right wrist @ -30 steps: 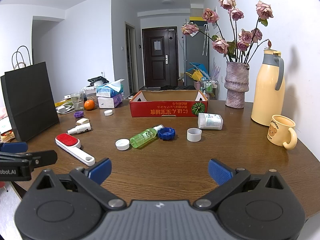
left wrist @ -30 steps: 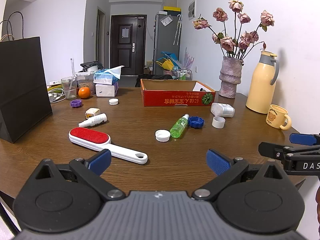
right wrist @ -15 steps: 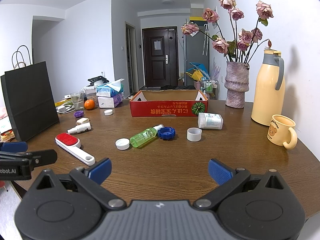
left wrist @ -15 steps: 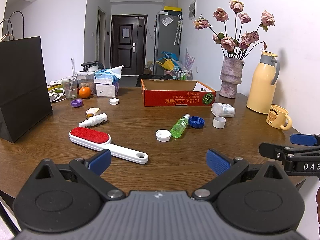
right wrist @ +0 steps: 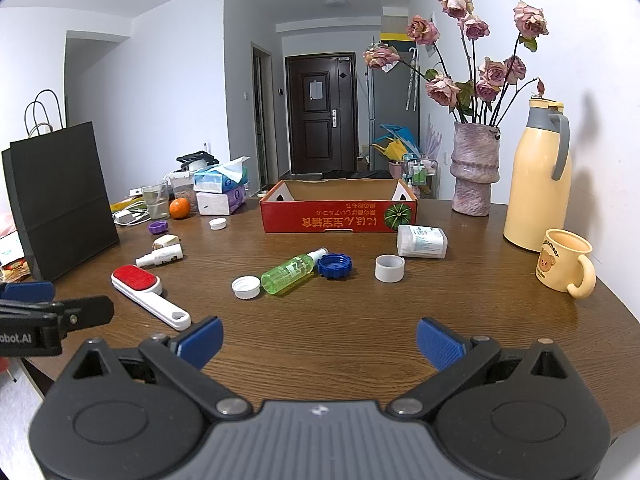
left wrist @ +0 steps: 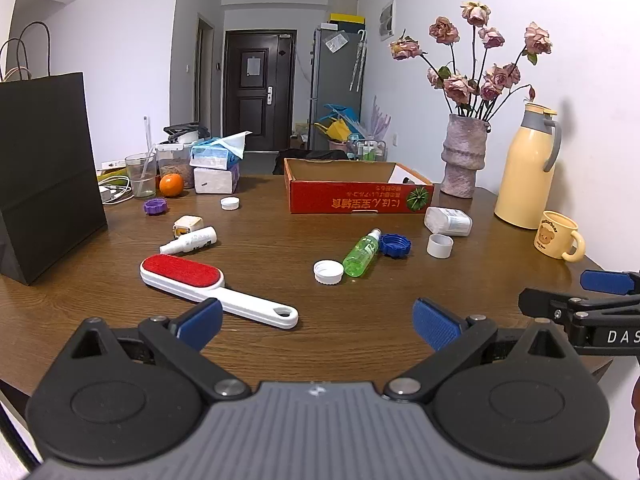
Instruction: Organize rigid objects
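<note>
Brown wood-grain counter (left wrist: 360, 344), stock taken relative to the red cardboard box (left wrist: 360, 200) at its far middle.

- Green spray bottle (left wrist: 362, 253): lying on its side in front of the box, blue ridged cap (left wrist: 395, 245) touching its nozzle end, white screw cap (left wrist: 328, 272) just beside its base.
- White pill bottle (left wrist: 448, 221): on its side near the box's right corner; short white cup-shaped cap (left wrist: 439, 246) in front of it.
- Lint brush, red pad, white handle (left wrist: 218, 290): well left of the box, nearest my side.
- Small white spray bottle (left wrist: 189, 241) and a small cream item, too small to identify: left of the box.
- Purple cap (left wrist: 155, 206) and white cap (left wrist: 230, 203): left of the box, level with its front wall.

My left claw (left wrist: 316, 318): released, holding nothing, at the near edge. My right claw (right wrist: 318, 336): likewise spread wide and empty.

Step in hand, as I judge it: none begun; nothing visible inside the box. The next move calls for picking one loose item, probably the lint brush or green bottle, closing squarely across its narrow width, then carrying it over the box wall.
</note>
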